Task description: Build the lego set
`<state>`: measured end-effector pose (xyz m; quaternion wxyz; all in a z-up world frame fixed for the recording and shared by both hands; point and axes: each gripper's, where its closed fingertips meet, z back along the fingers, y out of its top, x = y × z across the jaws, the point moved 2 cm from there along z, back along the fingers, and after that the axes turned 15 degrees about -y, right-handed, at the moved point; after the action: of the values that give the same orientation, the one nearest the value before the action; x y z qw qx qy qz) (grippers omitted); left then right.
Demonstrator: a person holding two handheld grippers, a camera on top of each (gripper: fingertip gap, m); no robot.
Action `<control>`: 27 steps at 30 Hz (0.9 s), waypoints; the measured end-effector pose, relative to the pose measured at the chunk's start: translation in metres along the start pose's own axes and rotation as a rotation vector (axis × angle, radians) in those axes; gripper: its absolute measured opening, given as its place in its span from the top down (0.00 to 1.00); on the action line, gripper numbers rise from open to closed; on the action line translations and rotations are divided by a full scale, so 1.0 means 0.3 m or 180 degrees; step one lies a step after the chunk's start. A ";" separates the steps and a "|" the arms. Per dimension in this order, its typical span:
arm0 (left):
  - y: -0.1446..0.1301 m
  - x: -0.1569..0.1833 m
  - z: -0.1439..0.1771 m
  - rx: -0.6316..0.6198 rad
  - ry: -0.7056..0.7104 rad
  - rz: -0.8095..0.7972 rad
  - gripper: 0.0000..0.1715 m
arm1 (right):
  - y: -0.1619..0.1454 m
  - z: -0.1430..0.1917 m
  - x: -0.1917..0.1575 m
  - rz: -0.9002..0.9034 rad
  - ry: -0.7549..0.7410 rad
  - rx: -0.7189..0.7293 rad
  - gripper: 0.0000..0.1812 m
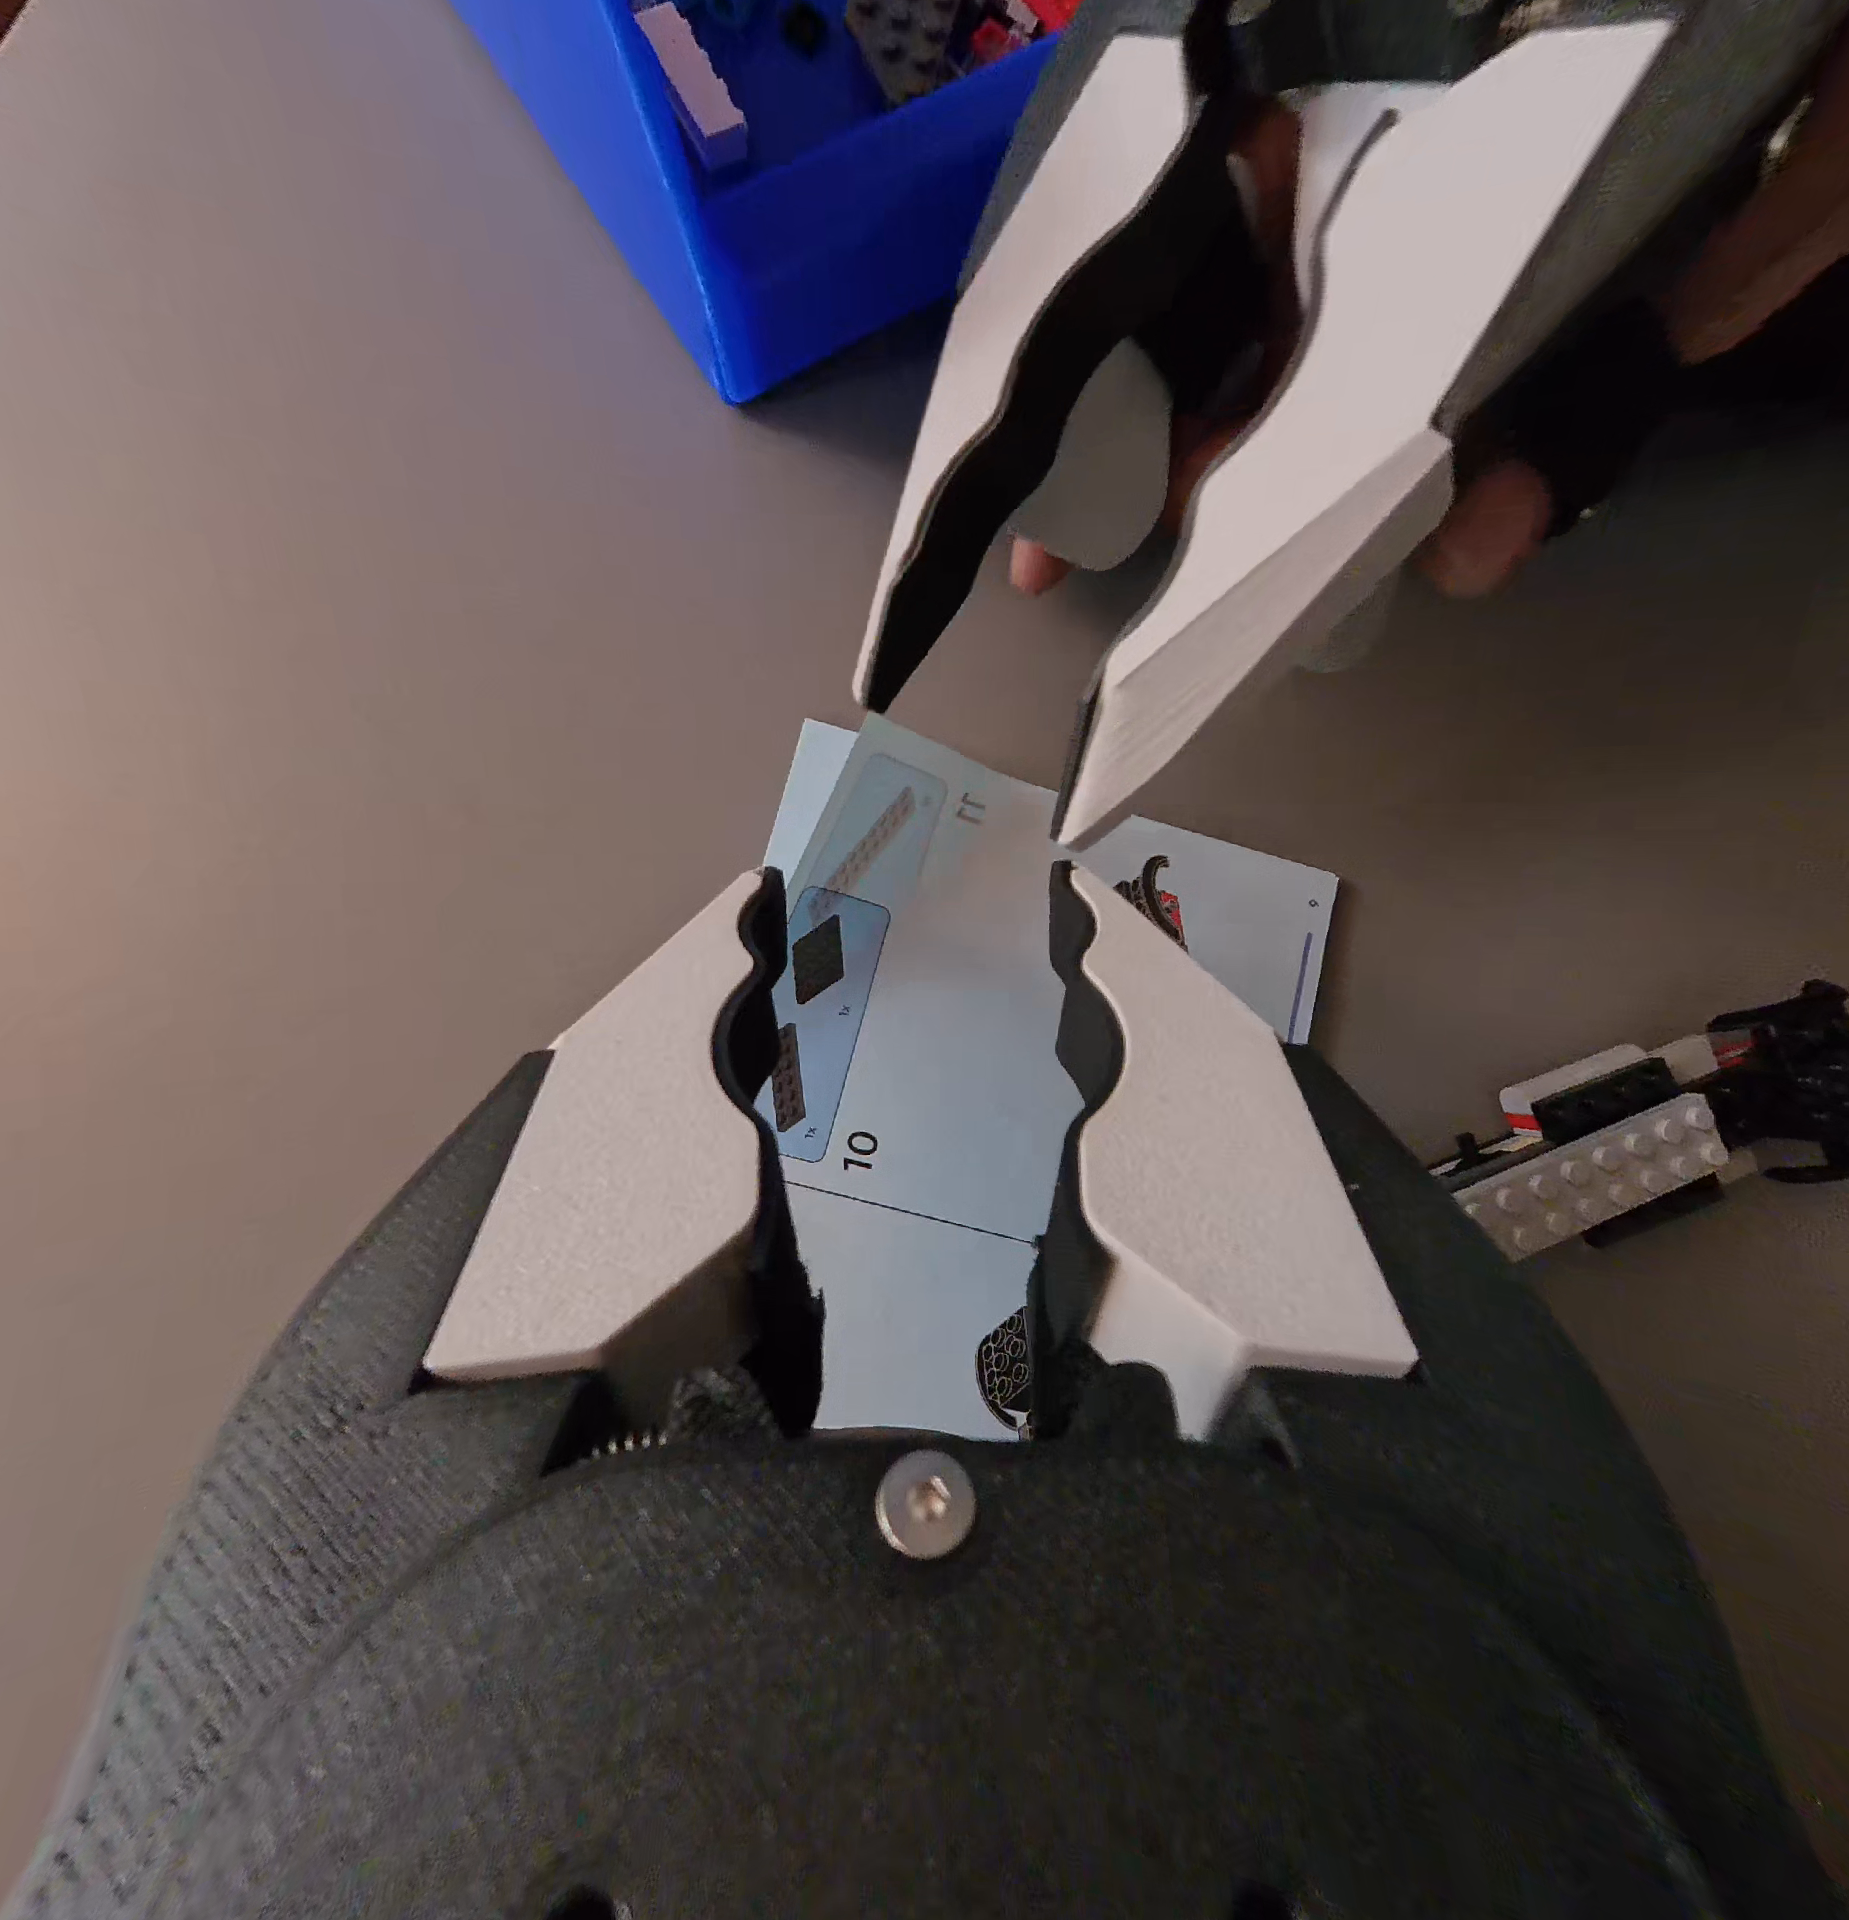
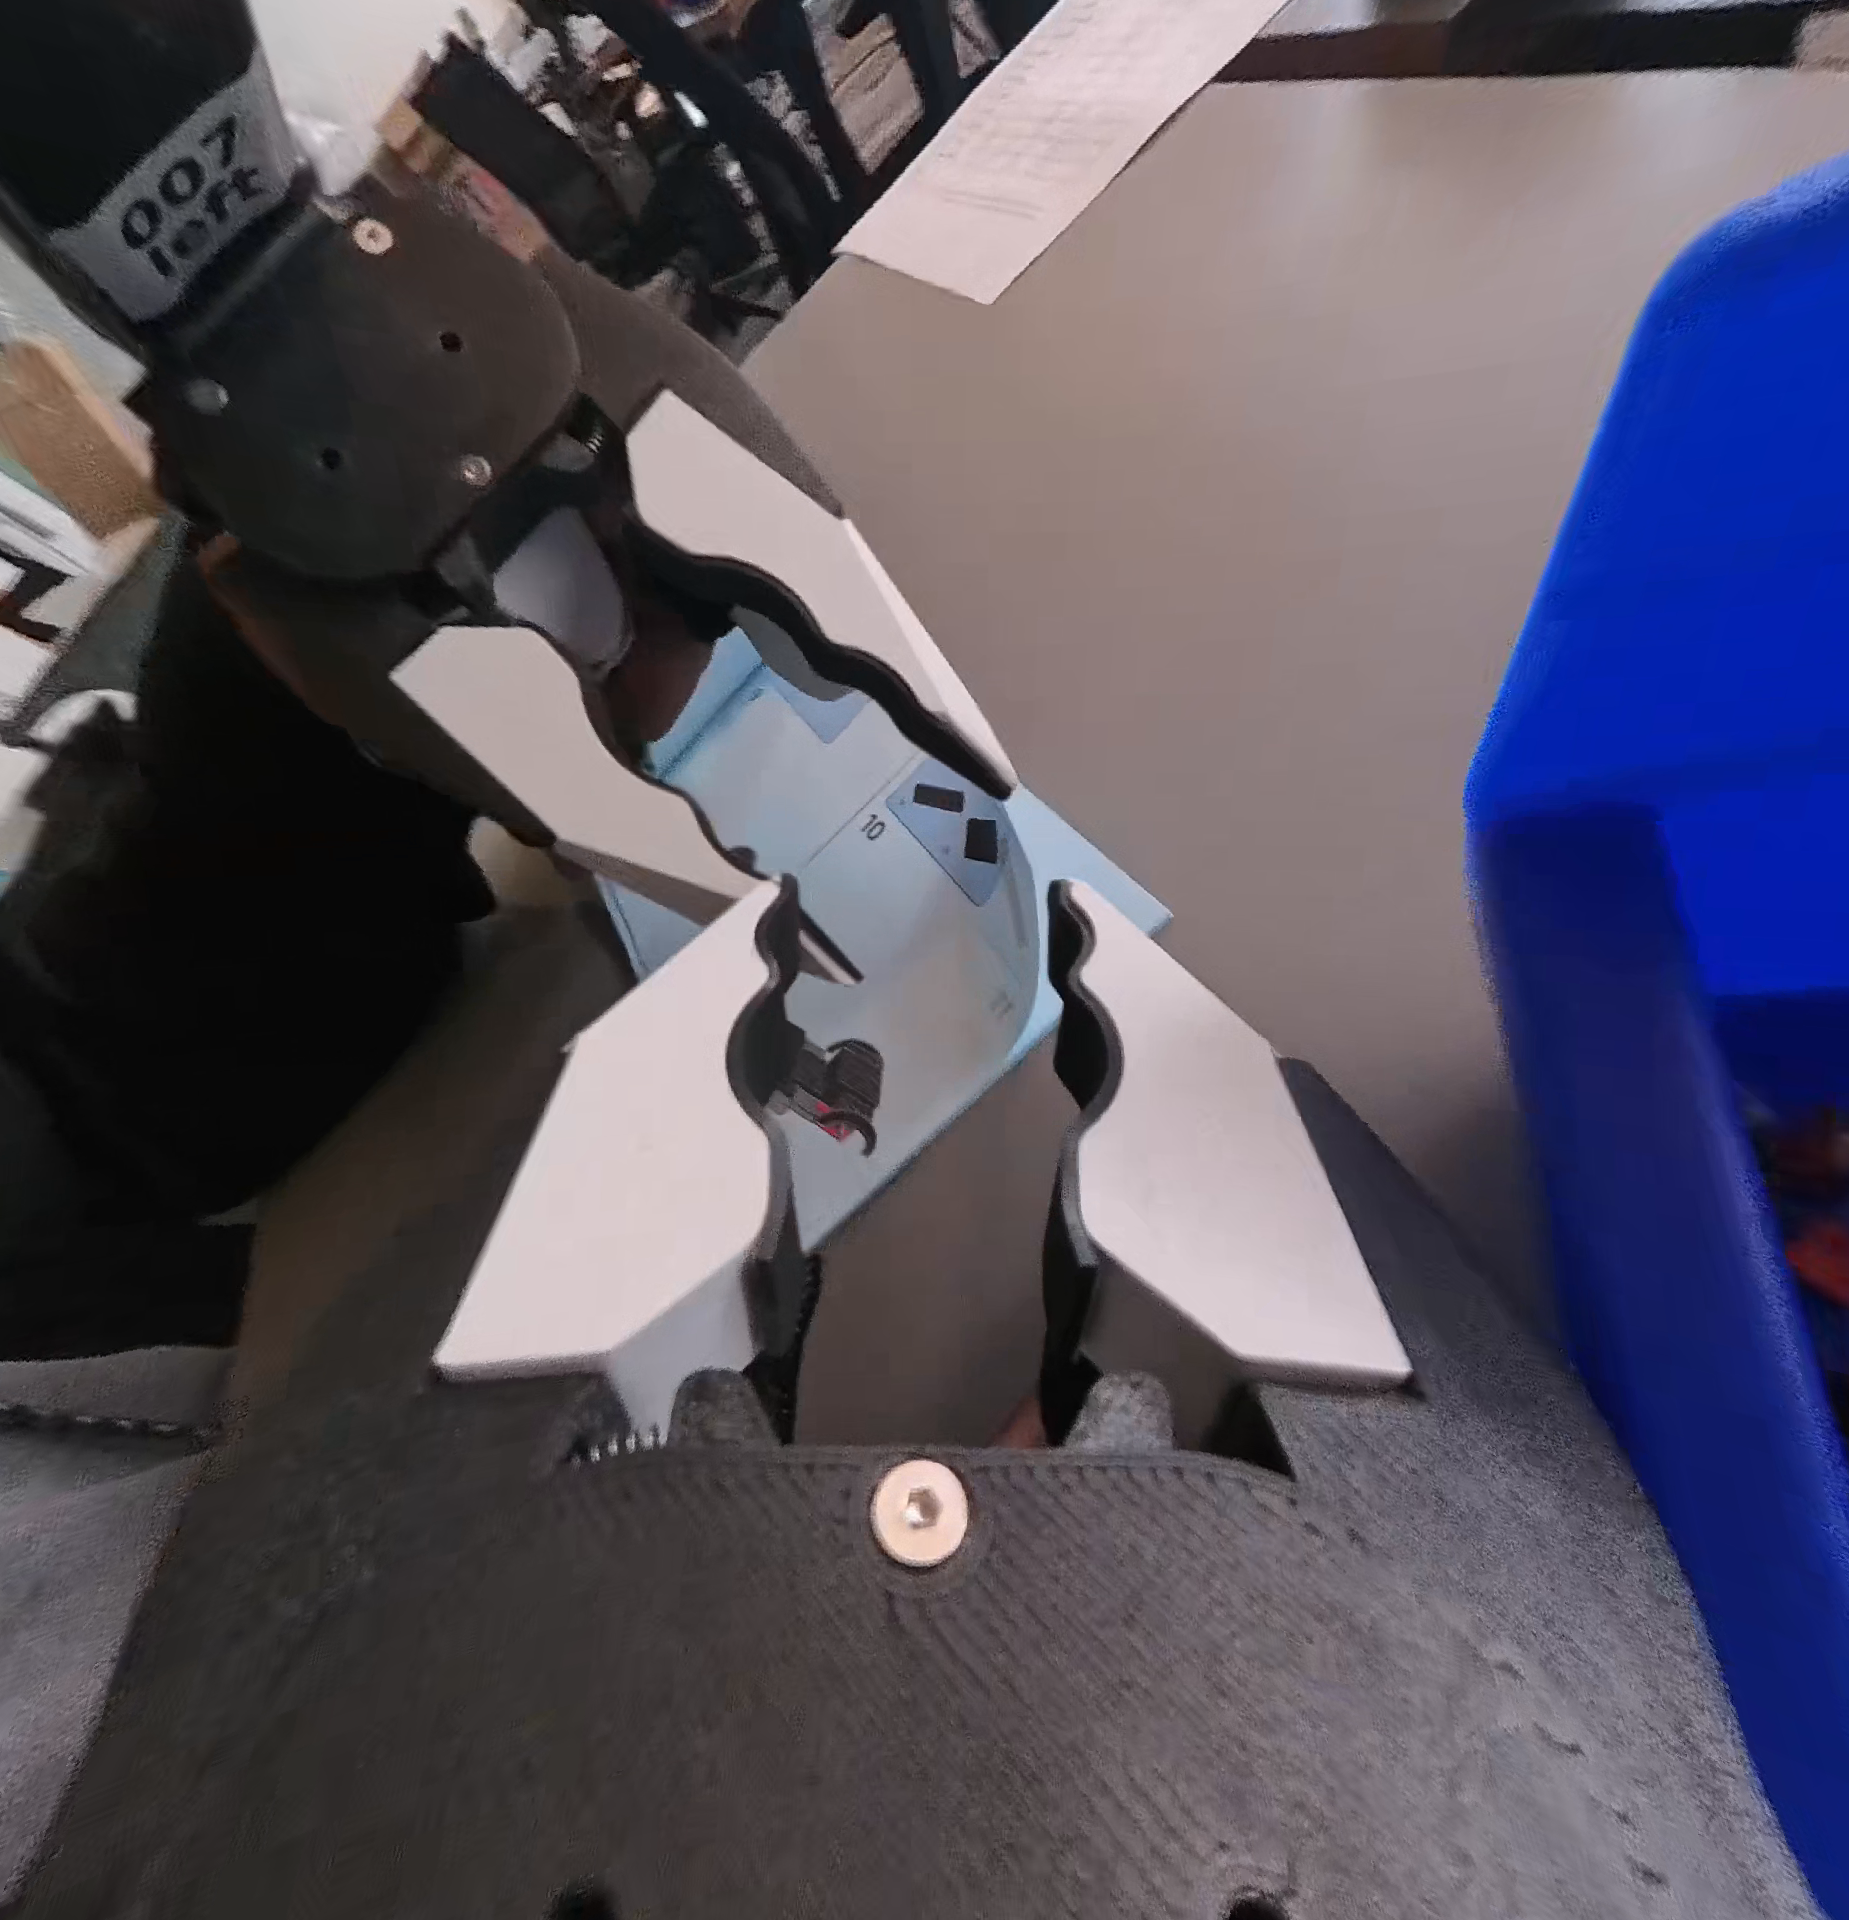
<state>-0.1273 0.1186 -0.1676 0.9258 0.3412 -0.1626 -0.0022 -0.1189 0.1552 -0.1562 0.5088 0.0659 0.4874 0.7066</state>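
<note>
A light-blue instruction booklet (image 1: 930, 1091) lies open on the grey table, one page arching upward. My left gripper (image 1: 912, 883) is open and empty right over it, its fingers straddling the page. My right gripper (image 1: 967, 774) comes in from the top right, also open and empty, its tips at the booklet's far edge. In the right wrist view the booklet (image 2: 930, 987) lies between my right gripper (image 2: 922, 894) and the left gripper (image 2: 899, 862), tips almost meeting. A partly built model (image 1: 1626, 1132) of grey, white and black bricks lies on the table to the right.
A blue bin (image 1: 795, 208) with several loose bricks stands at the back; it fills the right side of the right wrist view (image 2: 1678, 727). A white paper sheet (image 2: 1055, 135) lies at the table's far edge. A gloved hand (image 1: 1522, 447) holds the right gripper. Left and right tips are no more than a few centimetres apart.
</note>
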 end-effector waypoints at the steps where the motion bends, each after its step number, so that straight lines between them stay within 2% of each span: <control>1: -0.001 0.001 0.000 -0.0004 0.0001 -0.0002 0.71 | 0.003 -0.007 -0.003 -0.0081 0.0104 -0.0046 0.72; 4: -0.001 0.002 0.003 0.0001 0.0022 -0.0005 0.70 | -0.001 -0.024 -0.014 -0.0259 0.0364 -0.0218 0.74; 9: 0.003 0.007 0.020 0.0057 0.0070 0.0007 0.70 | 0.006 -0.031 -0.020 -0.0345 0.0414 -0.0211 0.74; 13: 0.002 0.019 0.065 0.0103 0.0345 0.0156 0.68 | 0.006 -0.021 -0.027 -0.0457 0.0489 -0.0177 0.75; 16: 0.002 0.063 0.088 0.0455 0.0506 0.0525 0.66 | -0.005 -0.002 -0.054 -0.0573 0.0676 -0.0213 0.75; 19: -0.021 0.133 0.068 0.0859 0.0494 0.0915 0.65 | -0.021 0.024 -0.080 -0.0684 0.0868 -0.0282 0.76; 24: -0.064 0.174 0.031 0.1187 0.0688 0.1224 0.65 | -0.034 0.043 -0.072 -0.0753 0.0887 -0.0321 0.76; 27: -0.061 0.168 0.006 0.1194 0.0787 0.1307 0.64 | -0.020 0.036 -0.071 -0.0831 0.0920 -0.0308 0.76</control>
<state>-0.0780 0.0976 -0.1627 0.8406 0.4638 -0.1118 0.2565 -0.0985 0.1452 -0.1467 0.5234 -0.1245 0.5252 0.6593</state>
